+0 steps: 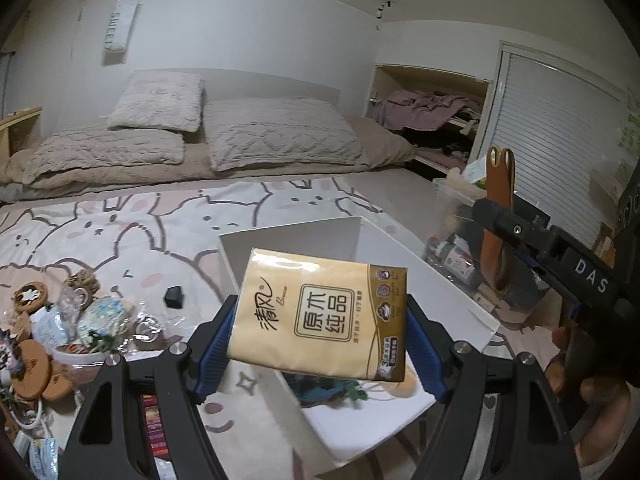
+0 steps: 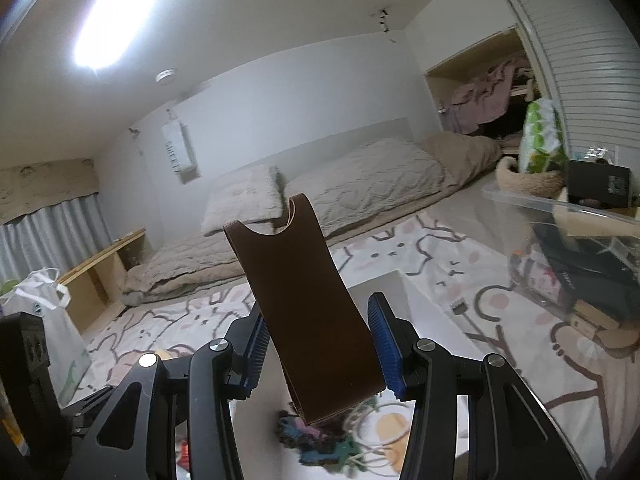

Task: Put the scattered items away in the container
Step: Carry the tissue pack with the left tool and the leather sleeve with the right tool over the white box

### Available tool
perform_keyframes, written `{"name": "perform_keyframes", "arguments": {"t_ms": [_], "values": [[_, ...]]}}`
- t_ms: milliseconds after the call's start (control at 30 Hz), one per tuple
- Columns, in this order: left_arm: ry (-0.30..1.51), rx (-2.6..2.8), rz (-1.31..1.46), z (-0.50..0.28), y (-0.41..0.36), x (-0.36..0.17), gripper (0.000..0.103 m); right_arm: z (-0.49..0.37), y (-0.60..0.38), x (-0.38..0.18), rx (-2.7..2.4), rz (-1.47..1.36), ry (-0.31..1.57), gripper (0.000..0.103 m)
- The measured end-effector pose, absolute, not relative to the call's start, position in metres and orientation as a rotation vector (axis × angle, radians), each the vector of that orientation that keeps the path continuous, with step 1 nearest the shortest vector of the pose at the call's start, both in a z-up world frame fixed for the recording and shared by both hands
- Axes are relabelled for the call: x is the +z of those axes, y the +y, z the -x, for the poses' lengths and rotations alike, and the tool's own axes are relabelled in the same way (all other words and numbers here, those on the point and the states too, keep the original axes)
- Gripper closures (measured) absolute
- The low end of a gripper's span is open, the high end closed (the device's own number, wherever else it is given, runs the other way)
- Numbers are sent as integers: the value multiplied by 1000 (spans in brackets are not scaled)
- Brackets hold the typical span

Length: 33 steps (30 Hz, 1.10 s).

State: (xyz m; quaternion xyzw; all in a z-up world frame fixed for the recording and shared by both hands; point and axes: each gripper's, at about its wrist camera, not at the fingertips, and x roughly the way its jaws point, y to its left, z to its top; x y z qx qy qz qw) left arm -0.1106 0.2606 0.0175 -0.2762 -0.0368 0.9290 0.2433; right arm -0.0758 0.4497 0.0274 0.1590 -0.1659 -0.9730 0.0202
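Mid-delivery, both loads up over the white box point(image 1: 384, 248) on the bunny-print bedspread point(image 1: 120, 232): left gripper point(image 1: 320, 344) clamped on the yellow tissue pack point(image 1: 324, 316), right gripper point(image 2: 316, 344) closed on the brown leather sleeve point(image 2: 304, 304), with some coloured bits already lying in the box bottom. Next, by the look of it: lower each load inside the walls, then spread the jaws, one hand at a time to avoid a knock. Afterwards, back to the scattered pile point(image 1: 60, 328) left of the box.
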Motion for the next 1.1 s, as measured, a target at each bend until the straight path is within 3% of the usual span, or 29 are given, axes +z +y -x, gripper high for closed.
{"name": "perform_keyframes", "arguments": {"t_ms": [567, 1100], "values": [[-70, 2474, 803, 126, 306, -4, 26, 89, 470, 3, -3063, -639, -546, 54], [-49, 2349, 1129, 139, 328, -51, 26, 100, 472, -10, -3050, -702, -559, 54]]}}
